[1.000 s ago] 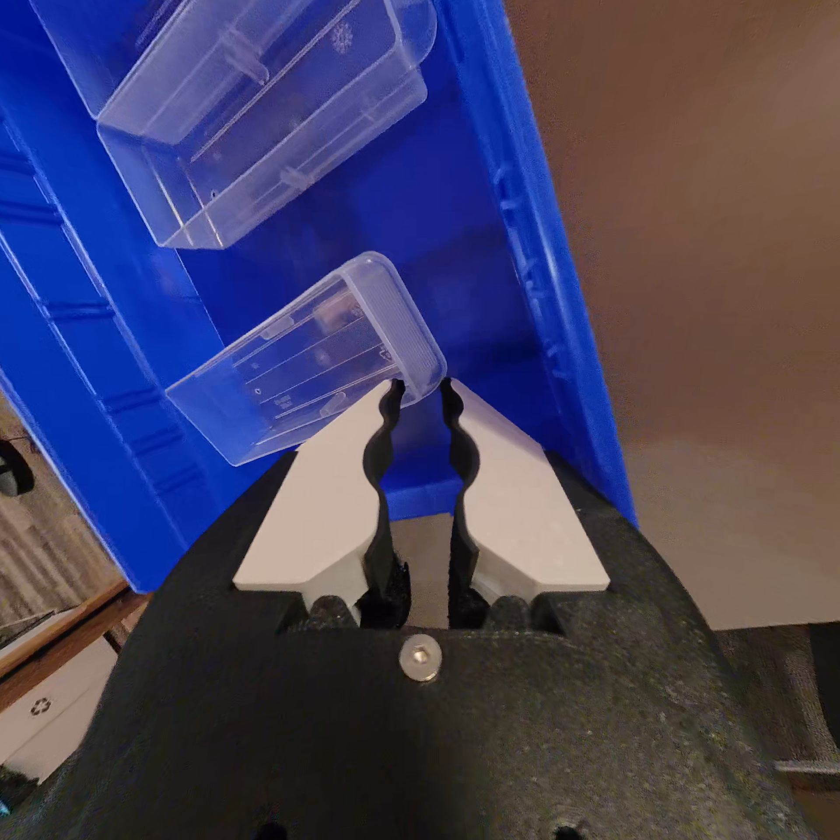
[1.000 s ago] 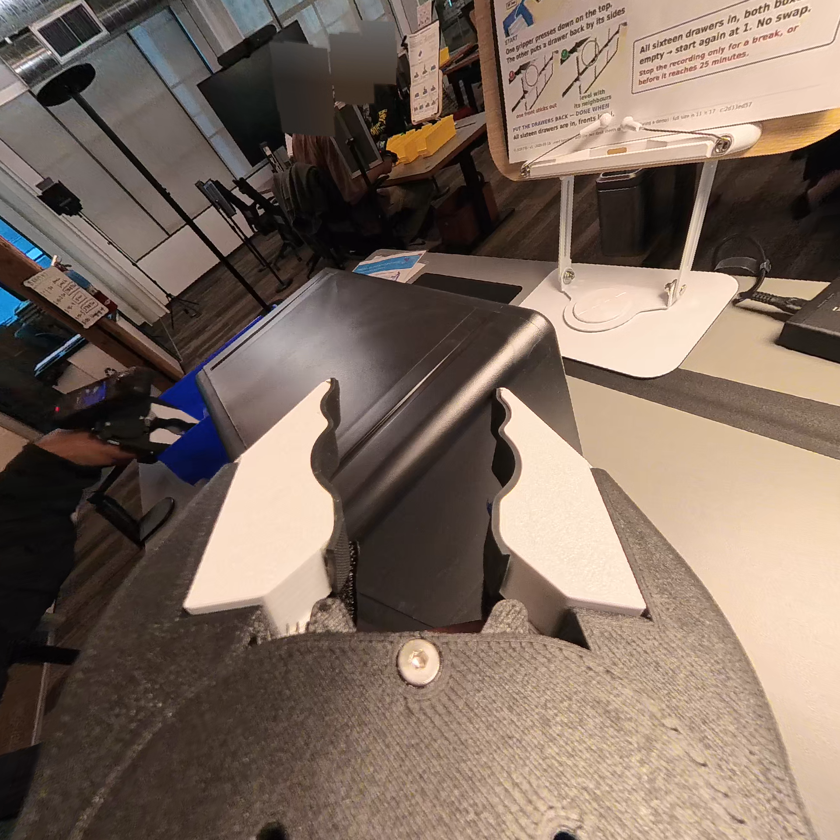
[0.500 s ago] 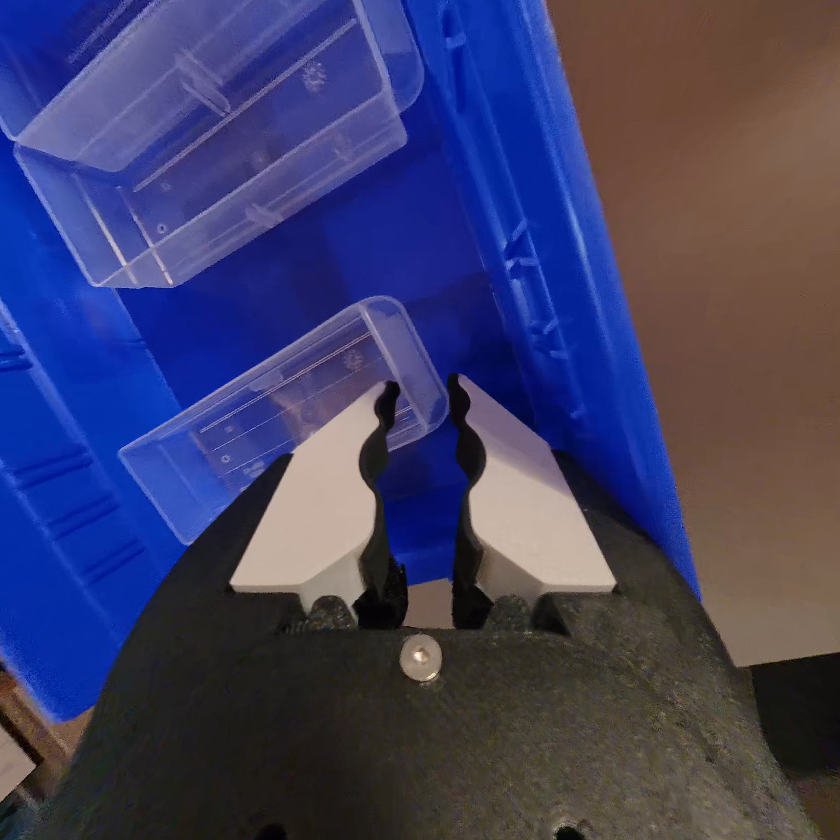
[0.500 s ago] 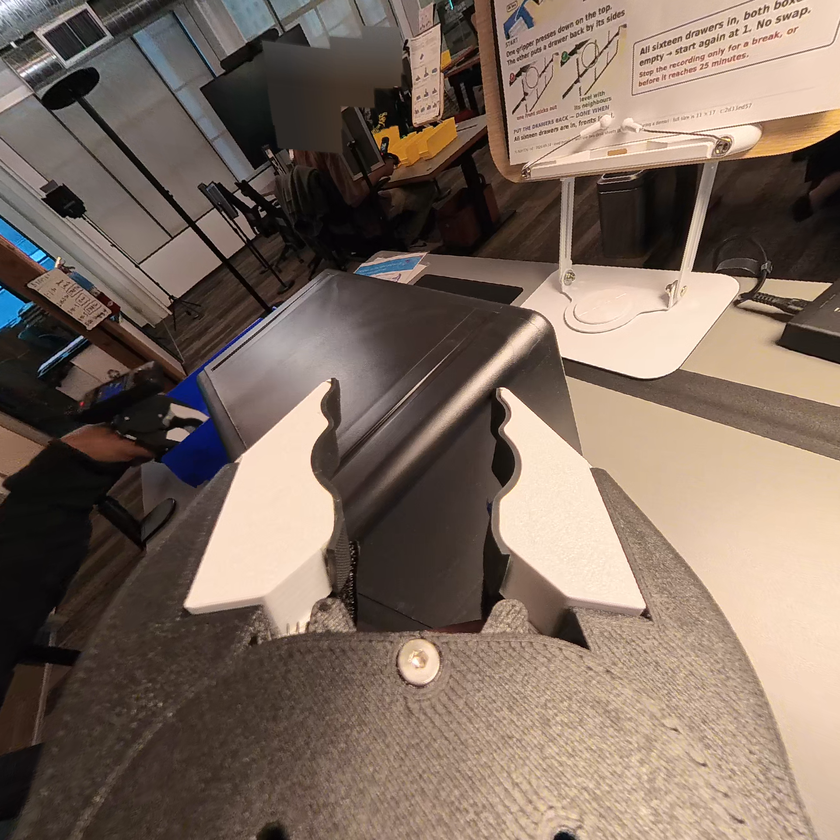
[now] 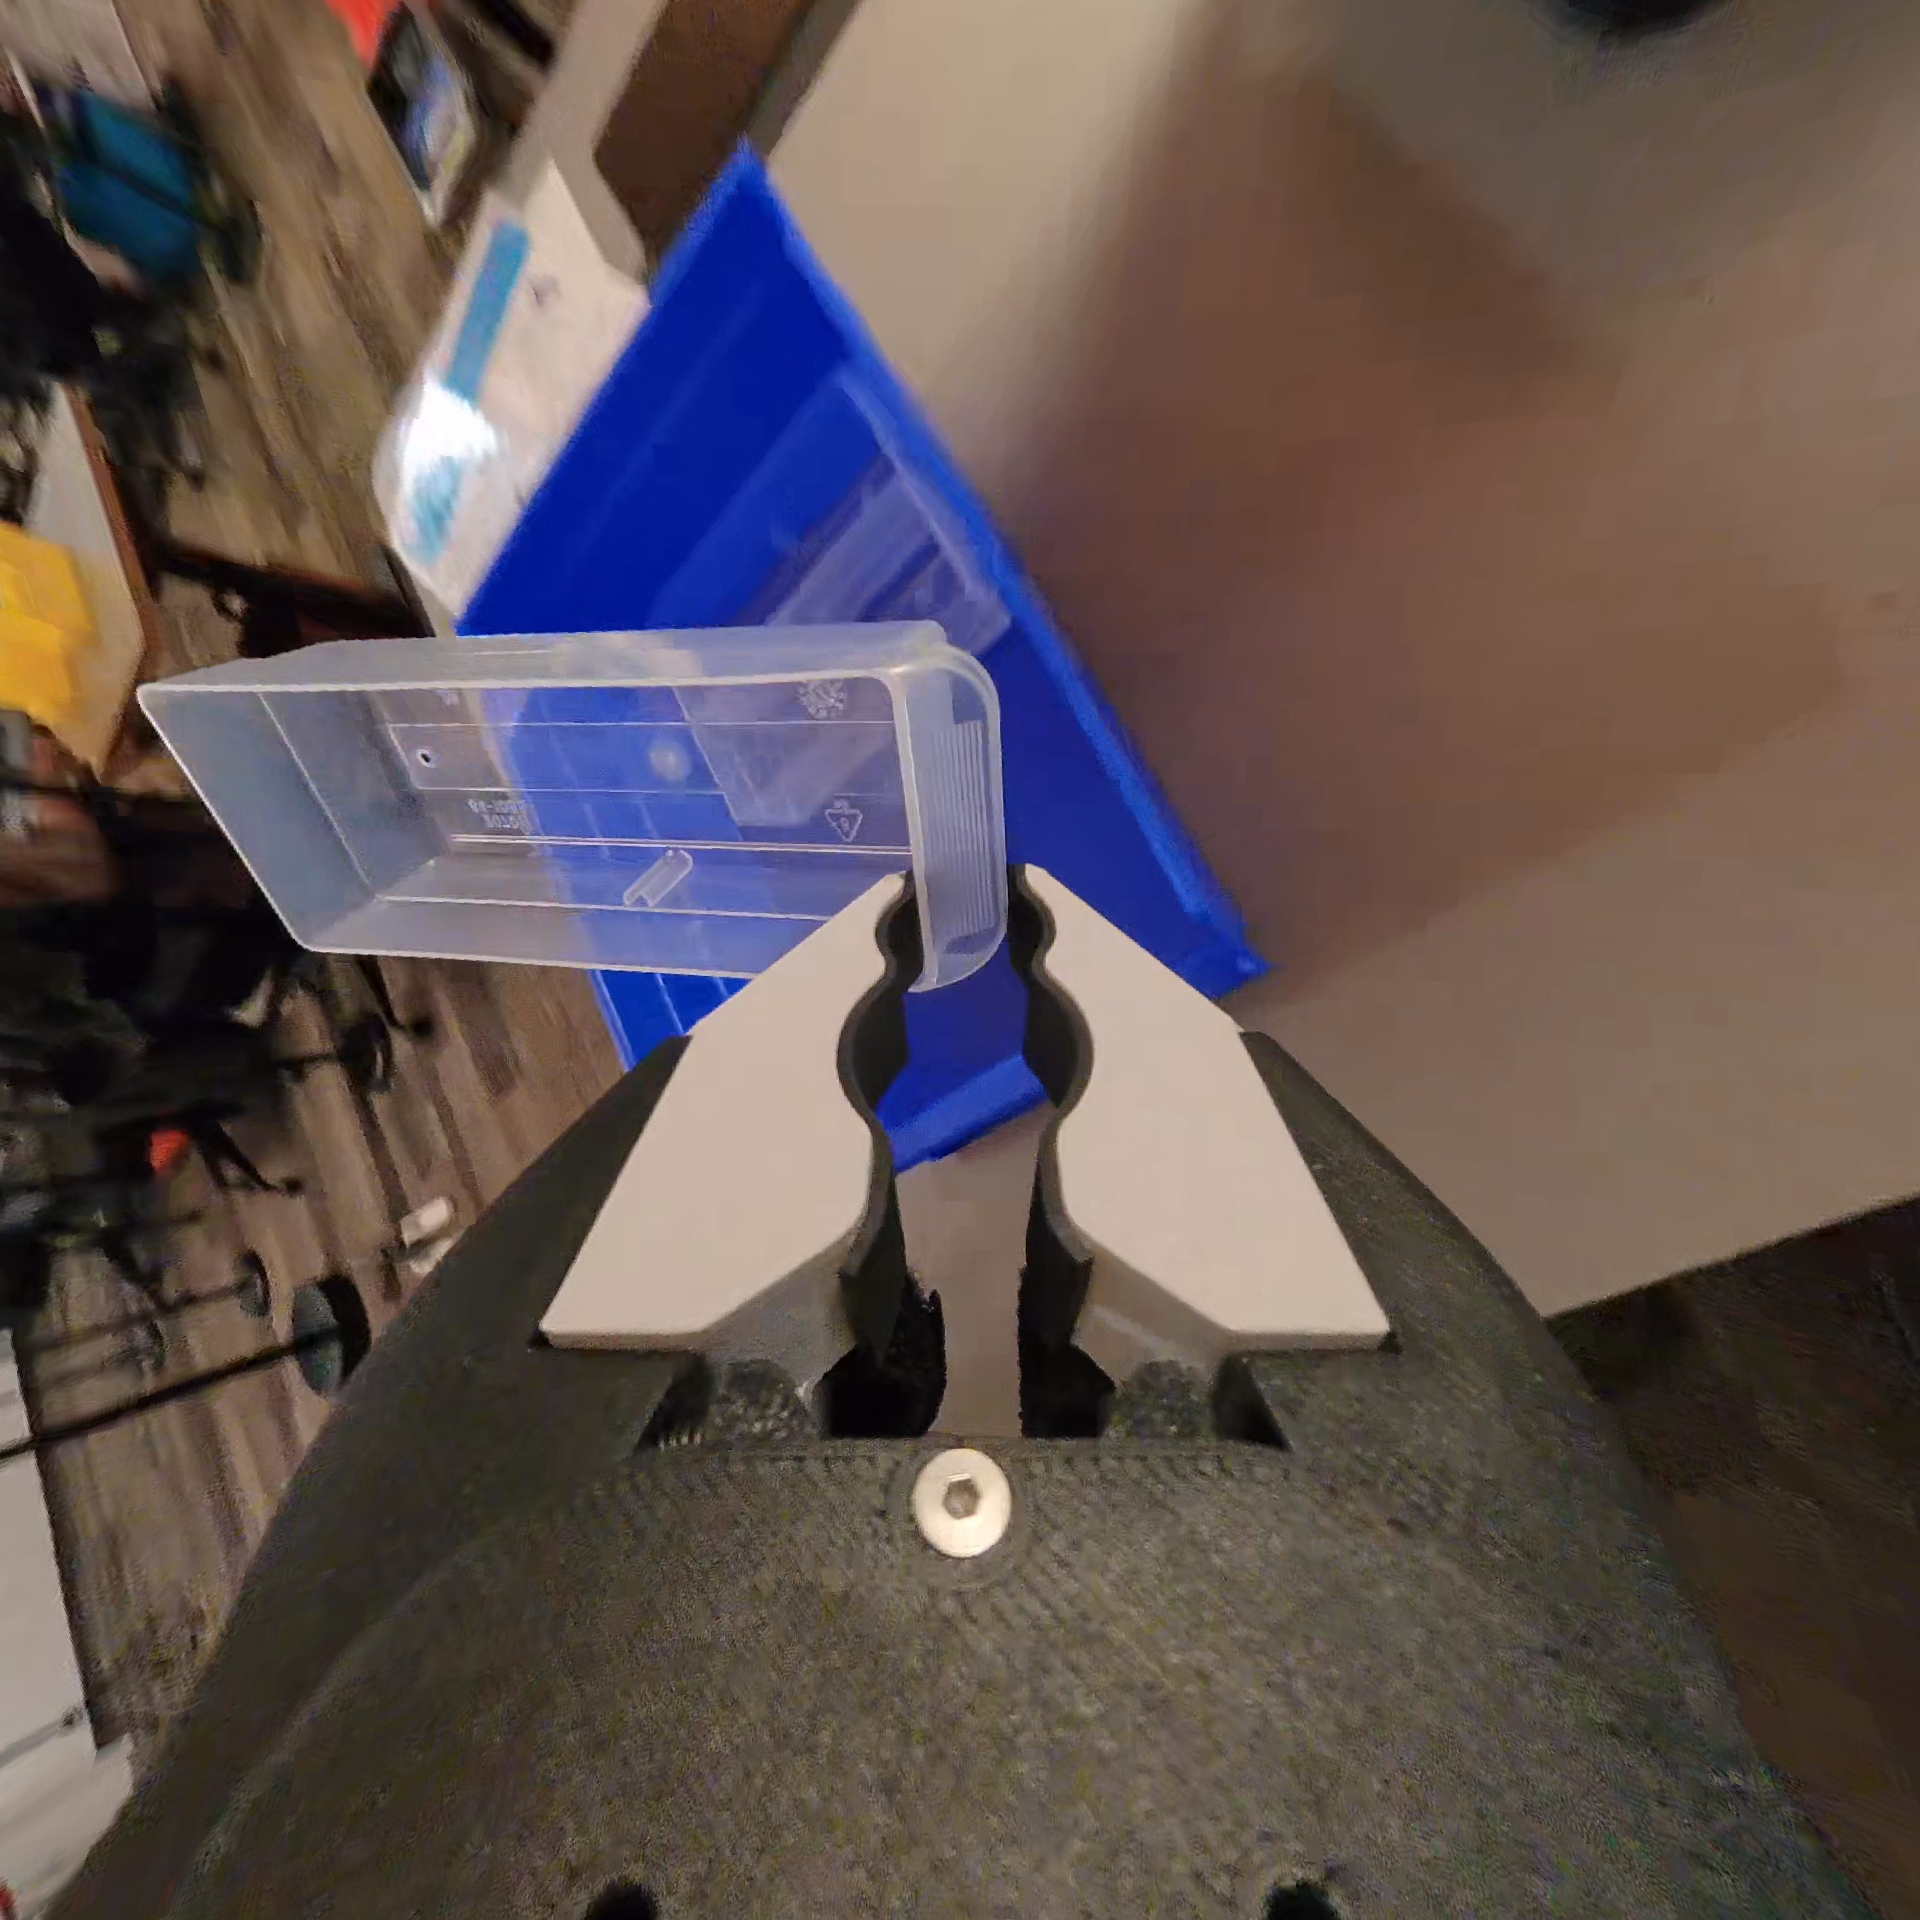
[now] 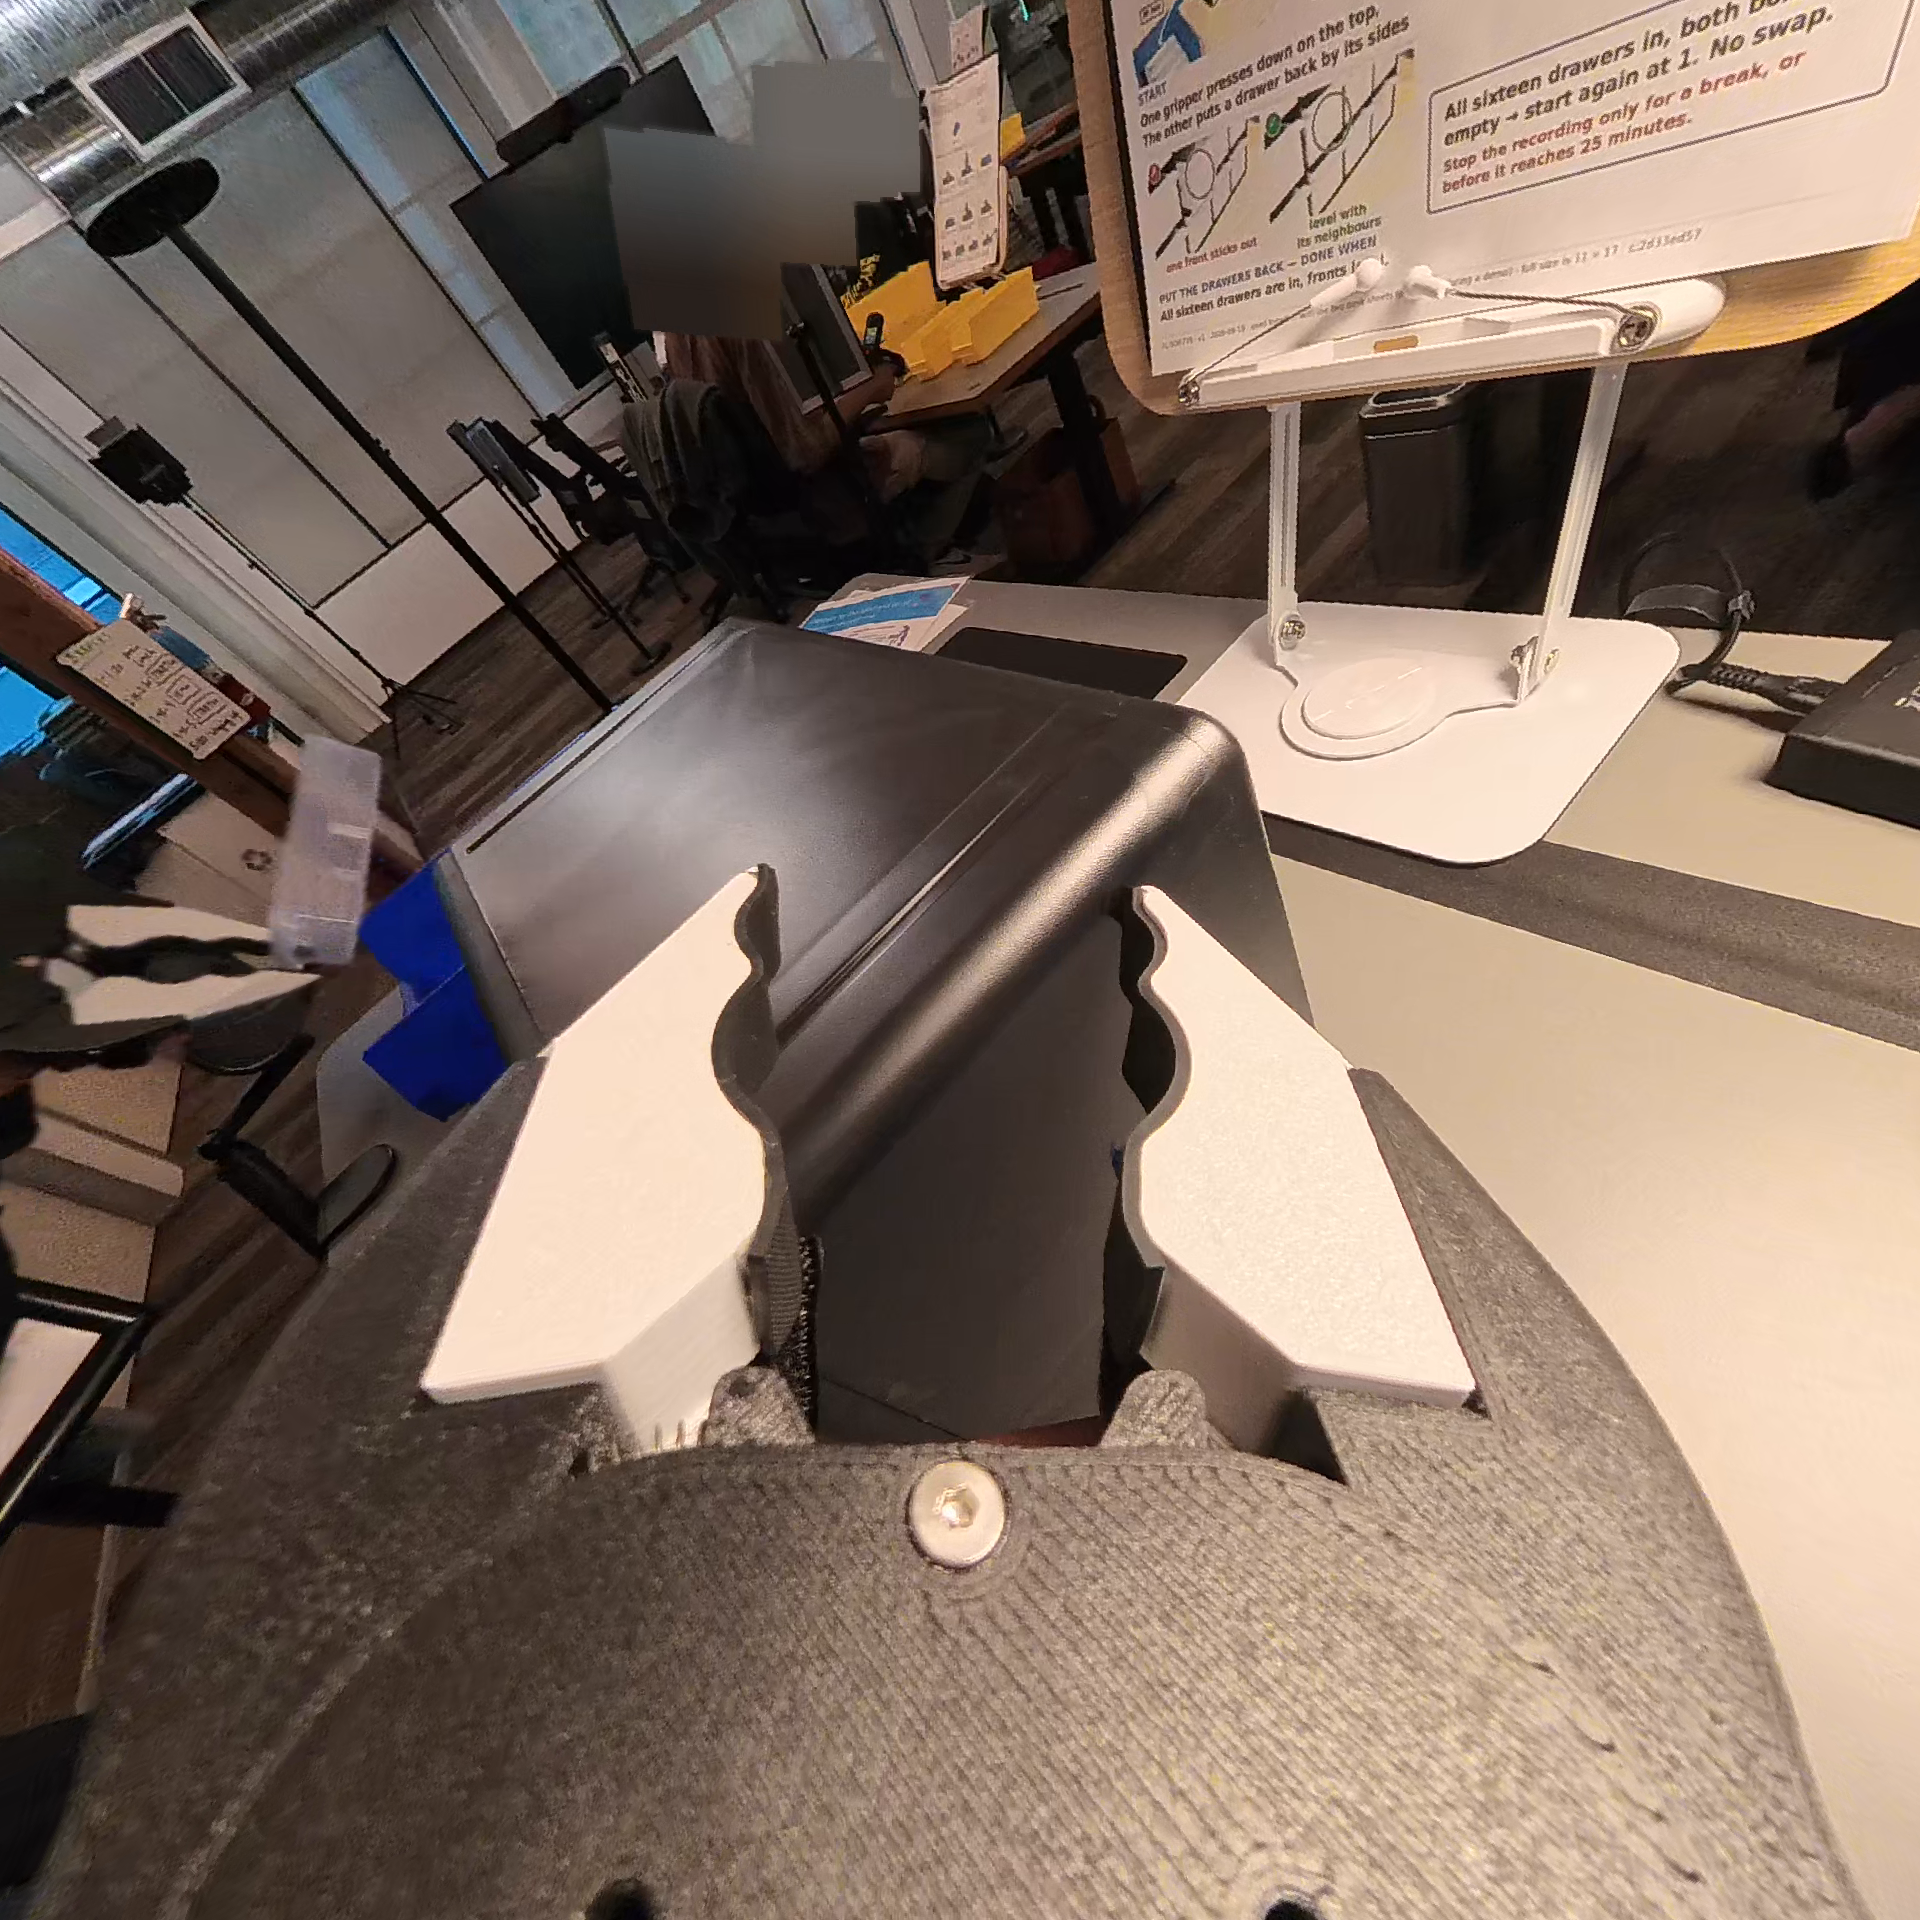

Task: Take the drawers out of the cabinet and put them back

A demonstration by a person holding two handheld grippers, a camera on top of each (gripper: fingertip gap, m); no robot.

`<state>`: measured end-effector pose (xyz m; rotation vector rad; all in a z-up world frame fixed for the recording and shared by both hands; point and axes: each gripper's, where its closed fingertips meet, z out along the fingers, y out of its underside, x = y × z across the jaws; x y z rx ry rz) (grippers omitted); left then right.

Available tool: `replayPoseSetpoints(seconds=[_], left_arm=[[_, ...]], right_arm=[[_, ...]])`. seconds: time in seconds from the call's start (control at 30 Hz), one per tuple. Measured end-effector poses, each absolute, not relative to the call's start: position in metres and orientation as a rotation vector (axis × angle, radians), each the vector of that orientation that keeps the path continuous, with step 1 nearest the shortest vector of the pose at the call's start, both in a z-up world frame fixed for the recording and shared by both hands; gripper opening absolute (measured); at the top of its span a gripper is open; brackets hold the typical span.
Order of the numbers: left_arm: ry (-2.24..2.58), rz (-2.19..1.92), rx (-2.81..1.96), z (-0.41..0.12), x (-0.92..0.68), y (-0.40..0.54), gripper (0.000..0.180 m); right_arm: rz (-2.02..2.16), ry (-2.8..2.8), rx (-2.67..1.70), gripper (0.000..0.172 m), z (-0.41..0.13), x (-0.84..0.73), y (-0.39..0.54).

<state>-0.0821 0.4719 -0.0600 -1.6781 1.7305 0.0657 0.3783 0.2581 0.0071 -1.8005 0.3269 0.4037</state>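
Note:
In the left wrist view my left gripper [image 5: 961, 904] is shut on the ribbed front handle of a clear plastic drawer [image 5: 540, 810]. It holds the drawer in the air above the blue bin [image 5: 1091, 748], with the drawer's body reaching left. A second clear drawer [image 5: 894, 582] lies blurred inside the bin. In the right wrist view my right gripper [image 6: 951, 904] is open and empty, its fingers over the top of the black cabinet [image 6: 831, 769]. That view also shows the left gripper [image 6: 187, 966] with the clear drawer [image 6: 327, 852] at the far left, beside the blue bin [image 6: 426, 997].
A white document stand [image 6: 1434, 727] with an instruction sheet stands on the beige table [image 6: 1558, 1143] behind the cabinet. A black box with a cable [image 6: 1860, 738] sits at the right edge. Tripods, chairs and desks fill the room beyond.
My left gripper has closed on the drawer's handle and lifted the drawer up out of the blue bin, swinging the view. The right gripper has stayed open over the cabinet.

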Motion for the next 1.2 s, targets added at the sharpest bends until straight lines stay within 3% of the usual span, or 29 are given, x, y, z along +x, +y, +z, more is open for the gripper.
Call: replayPoseSetpoints(seconds=[0.17,0.33,0.5,0.77,1.2], left_arm=[[1.942,-0.204,-1.408,-0.013,-0.036,0.377,0.014],[2.442,-0.607,-1.079,-0.039,0.010,0.244,0.014],[2.763,-0.784,-0.875,-0.048,0.050,0.178,0.014],[3.025,-0.663,-0.879,-0.055,0.119,0.173,0.014],[3.064,-0.535,-0.990,-0.039,0.147,0.193,0.014]], right_arm=[[0.395,0.324,-1.802,0.068,0.008,0.377,0.258],[0.393,0.322,-1.800,0.068,0.009,0.376,0.258],[0.395,0.317,-1.799,0.068,0.010,0.375,0.258],[0.406,0.314,-1.795,0.068,0.011,0.374,0.257],[0.432,0.316,-1.784,0.068,0.012,0.375,0.257]])
